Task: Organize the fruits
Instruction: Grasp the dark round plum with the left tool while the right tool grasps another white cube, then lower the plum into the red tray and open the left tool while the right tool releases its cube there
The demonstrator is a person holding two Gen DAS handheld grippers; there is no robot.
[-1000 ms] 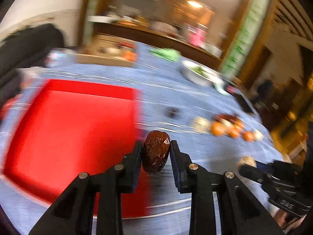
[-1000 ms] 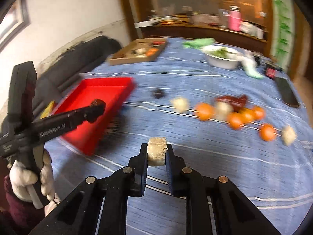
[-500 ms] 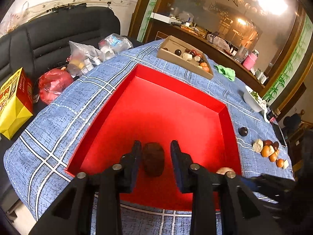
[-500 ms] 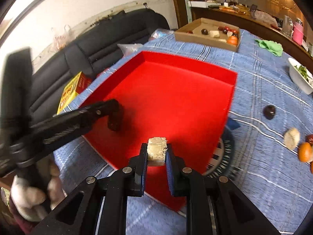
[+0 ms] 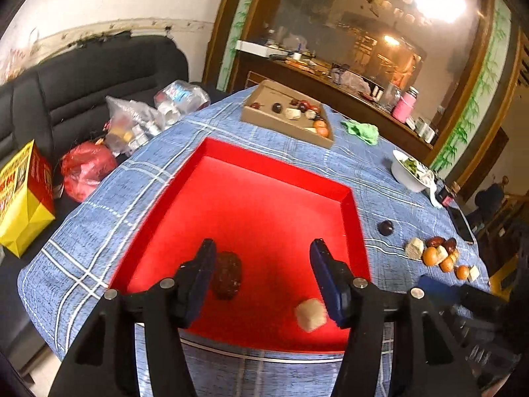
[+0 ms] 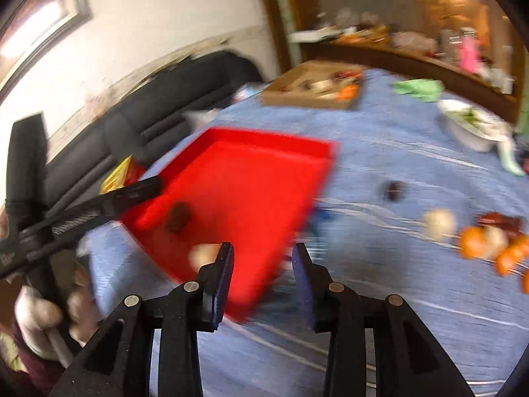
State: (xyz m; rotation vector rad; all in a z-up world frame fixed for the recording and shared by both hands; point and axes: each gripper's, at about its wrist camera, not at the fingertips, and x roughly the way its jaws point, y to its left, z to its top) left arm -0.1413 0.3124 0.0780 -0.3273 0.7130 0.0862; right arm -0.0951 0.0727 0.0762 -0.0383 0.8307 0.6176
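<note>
A: How do the grippers stand over the red tray (image 5: 274,205)?

B: Left gripper (image 5: 263,276) has just been opening, jaws apart; the date (image 5: 227,274) lies loose beside one finger. Right gripper (image 6: 263,276) likewise, empty; the pale cube (image 5: 310,310) lies in the tray.

A: Any writing?

B: None readable.

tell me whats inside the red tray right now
Two pieces lie on the floor of the shallow red tray, near its front edge: a wrinkled dark brown date and a pale beige cube-shaped chunk. The tool fingers cover parts of the front edge, so anything there is hidden.
</note>
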